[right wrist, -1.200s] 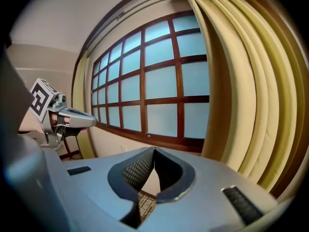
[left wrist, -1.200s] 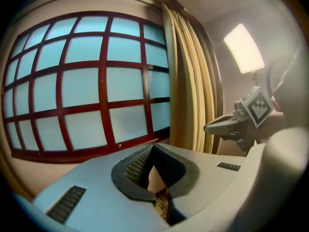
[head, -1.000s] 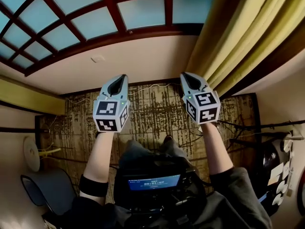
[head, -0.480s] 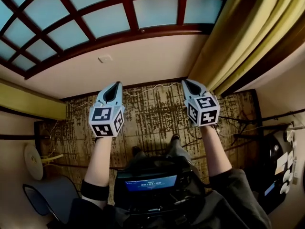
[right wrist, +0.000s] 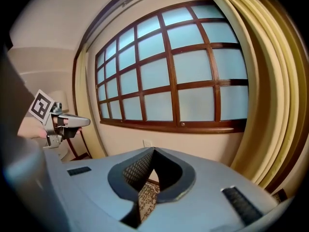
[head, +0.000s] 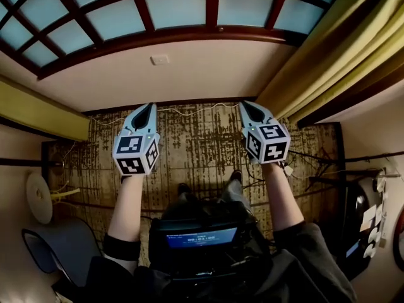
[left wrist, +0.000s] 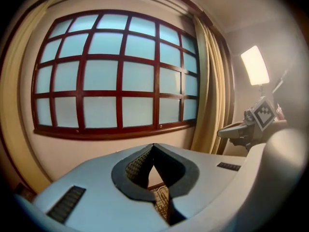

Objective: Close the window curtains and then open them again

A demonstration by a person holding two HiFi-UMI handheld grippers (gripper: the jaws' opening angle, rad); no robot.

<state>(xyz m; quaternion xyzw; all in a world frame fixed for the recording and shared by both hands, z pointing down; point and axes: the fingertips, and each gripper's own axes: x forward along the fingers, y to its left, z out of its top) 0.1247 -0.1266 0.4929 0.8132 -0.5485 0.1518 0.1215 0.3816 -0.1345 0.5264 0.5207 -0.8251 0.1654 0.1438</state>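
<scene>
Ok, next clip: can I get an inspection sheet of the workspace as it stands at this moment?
Surface: patterned carpet below the window wall; no worktop seen.
Job's things: window uncovered; left curtain and right curtain gathered at its sides.
Clutter: chair and round white object at the left.
Grippers: left claw and right claw shut, empty, aimed at the window, touching neither curtain.
Cables: white cable along the skirting; dark cables on the carpet at the right.
Surroundings: wall socket under the sill; lit lamp beyond the right curtain.
</scene>
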